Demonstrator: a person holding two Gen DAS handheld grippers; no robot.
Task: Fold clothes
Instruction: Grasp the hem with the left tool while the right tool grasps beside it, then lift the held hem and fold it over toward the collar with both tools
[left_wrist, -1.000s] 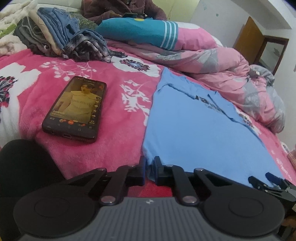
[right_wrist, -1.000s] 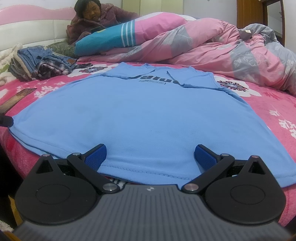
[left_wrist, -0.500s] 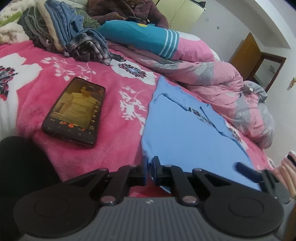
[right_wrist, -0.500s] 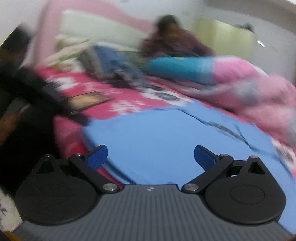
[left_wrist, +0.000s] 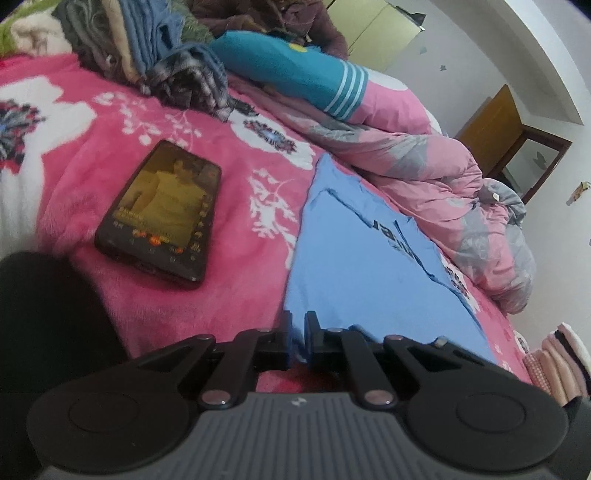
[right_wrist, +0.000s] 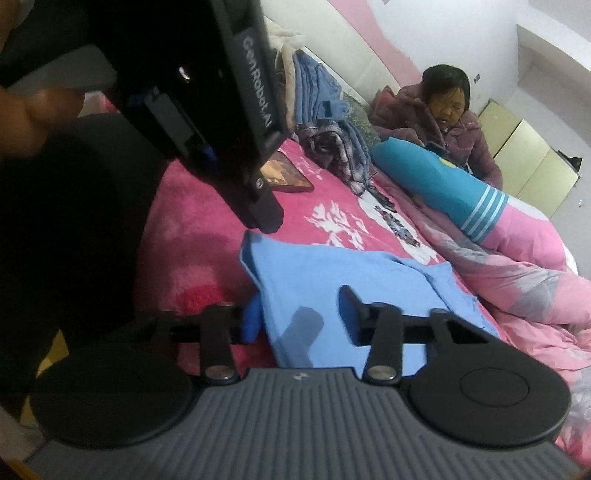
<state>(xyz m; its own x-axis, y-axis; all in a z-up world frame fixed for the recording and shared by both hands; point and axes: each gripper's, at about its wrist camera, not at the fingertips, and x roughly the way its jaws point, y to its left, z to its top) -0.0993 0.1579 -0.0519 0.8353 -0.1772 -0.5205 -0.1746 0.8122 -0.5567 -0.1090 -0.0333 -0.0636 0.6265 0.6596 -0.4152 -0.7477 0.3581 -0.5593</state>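
The left gripper (left_wrist: 296, 326) pinches the blue T-shirt (left_wrist: 369, 266) hem, beside a smartphone (left_wrist: 162, 212). The right gripper (right_wrist: 301, 314), fingers apart, apparently straddles the shirt's edge.

- blue T-shirt (left_wrist: 369, 273): thin knit cloth, matt, smooth, dark print near the chest
- pink blanket (left_wrist: 229, 295): thick fleece, fuzzy nap, matt, white flower pattern
- phone (left_wrist: 162, 212): glossy glass face, lit screen, dark shiny rim
- left gripper (left_wrist: 296, 334): matt black plastic arms, bright metal pivot pins, ribbed grey plastic body
- right gripper (right_wrist: 301, 314): same matt black plastic and grey ribbed body; blue finger pads (right_wrist: 252, 319) look rubbery
- quilt (left_wrist: 436, 173): smooth woven cotton, pink and grey, crumpled, slight sheen
- clothes pile (left_wrist: 147, 48): denim, plaid woven cloth, some fluffy fabric
- wooden cabinet (left_wrist: 491, 125): brown wood, smooth finish
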